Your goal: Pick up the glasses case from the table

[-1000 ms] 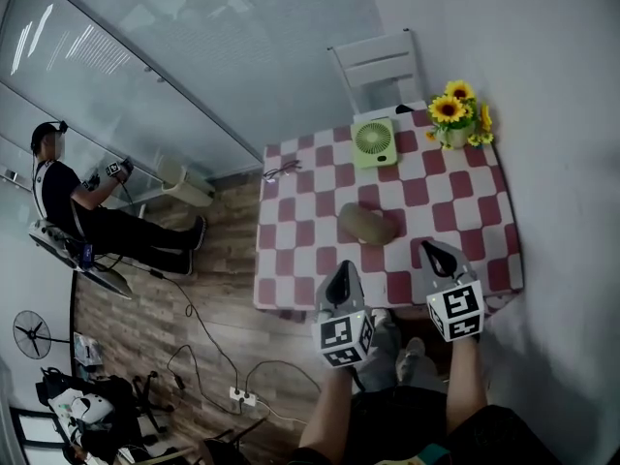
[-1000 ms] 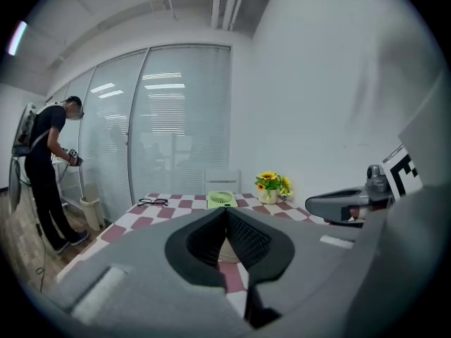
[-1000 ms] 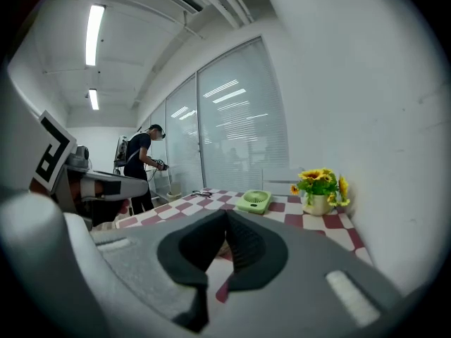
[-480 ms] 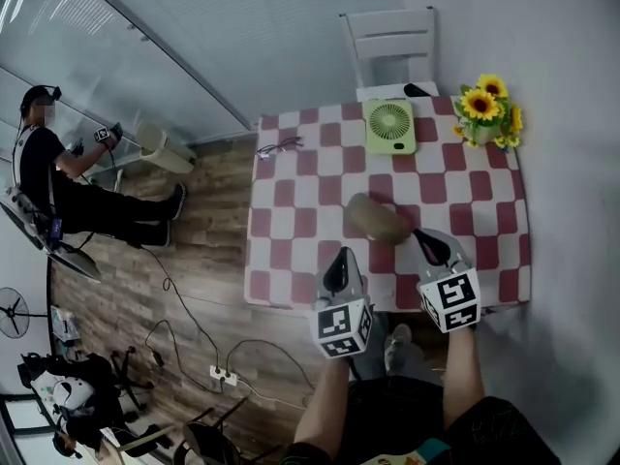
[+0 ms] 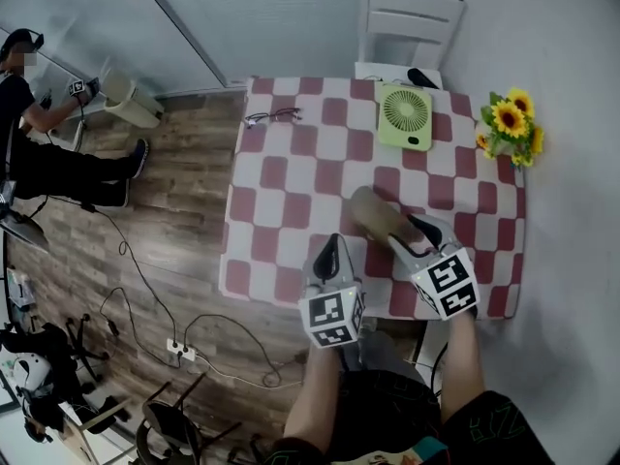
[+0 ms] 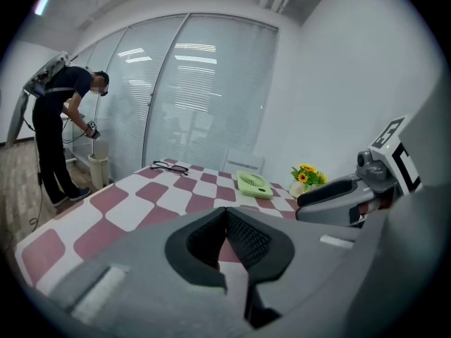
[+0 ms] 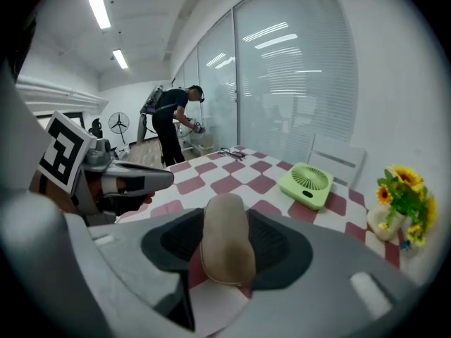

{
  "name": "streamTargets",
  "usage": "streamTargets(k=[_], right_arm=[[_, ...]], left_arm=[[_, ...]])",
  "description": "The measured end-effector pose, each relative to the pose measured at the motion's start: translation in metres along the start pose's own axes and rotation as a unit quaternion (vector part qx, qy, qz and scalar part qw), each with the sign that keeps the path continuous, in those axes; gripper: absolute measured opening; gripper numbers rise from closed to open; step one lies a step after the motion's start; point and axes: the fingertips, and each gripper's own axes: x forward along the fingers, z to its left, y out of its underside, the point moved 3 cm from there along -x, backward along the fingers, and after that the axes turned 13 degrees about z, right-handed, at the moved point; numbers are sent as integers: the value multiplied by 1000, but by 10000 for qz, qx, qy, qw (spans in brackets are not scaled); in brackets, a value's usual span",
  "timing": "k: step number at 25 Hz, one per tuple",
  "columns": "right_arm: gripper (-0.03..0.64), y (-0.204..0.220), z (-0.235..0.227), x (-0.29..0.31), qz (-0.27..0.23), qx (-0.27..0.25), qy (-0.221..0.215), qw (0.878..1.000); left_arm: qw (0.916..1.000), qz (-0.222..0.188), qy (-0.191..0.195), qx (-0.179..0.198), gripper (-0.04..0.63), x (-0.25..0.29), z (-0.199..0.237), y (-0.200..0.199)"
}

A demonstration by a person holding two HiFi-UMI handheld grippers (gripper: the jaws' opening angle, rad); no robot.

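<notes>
Glasses case (image 7: 224, 248) lies on the desk (image 5: 291, 197), between the right gripper's (image 5: 418, 232) opening jaws, not yet gripped. Advised: centre the jaws across its width, then clamp. Left gripper (image 5: 332, 252) jaws clenched, empty

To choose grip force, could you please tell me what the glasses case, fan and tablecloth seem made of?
Glasses case: tan, matte, with a rimmed seam; likely suede-like fabric or faux leather.
Fan: pale green, smooth moulded grille; probably plastic.
Tablecloth: red-and-white checks, seems to hang over the edge; cloth or vinyl, unclear which.
</notes>
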Motion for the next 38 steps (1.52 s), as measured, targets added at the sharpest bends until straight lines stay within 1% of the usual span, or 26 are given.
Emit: streamTargets(k=[2,5,6,7,9,10,11,13,14,16,17,22,28,35,38], right_arm=[[232,-5,0,10,167,-94,-126,9997],[265,-12,4,27,498,-273,-261,9980],[267,-13,4,33,614,-336,-302,9971],[290,-14,4,38,733,-397,-335,9960],[300,-14,3,47,984,-523,-369,9931],[321,-14,3,52,1117,-576,-386,9913],[321,-13,3,56,1255,-615,-406,9893],[324,-10,2,63,1606,-646,-449,9839],[337,-7,2,67,1838,-629,-473,9798],[338,-3,2,75,2247,-575,-519,9713],[351,-2,3,79,2382,-562,-526,9682],[356,-1,3,92,2877,-627,-479,9545],[365,-1,6,101,3190,-602,-478,9446],[367,2,9,104,3237,-535,-485,9434],[365,1,7,105,3231,-544,-465,9436]], left_arm=[[9999,77,9,-67,11,8,6,3],[9998,135,0,-162,11,16,19,4],[9997,144,-6,-174,11,19,22,4],[9997,149,-9,-174,11,21,24,3],[9998,138,-8,-158,11,24,27,2],[9998,121,-6,-153,11,26,28,1],[9998,98,3,-156,11,27,30,1],[9998,53,24,-175,11,29,31,-1],[9998,41,23,-178,11,29,32,-4],[9998,33,15,-179,11,31,38,-7],[9998,34,19,-186,11,33,41,-9],[9996,38,82,-265,11,40,52,-15],[9993,69,206,-300,11,48,62,-20],[9990,30,362,-250,11,54,59,-31],[9989,-5,442,-159,11,57,54,-37]])
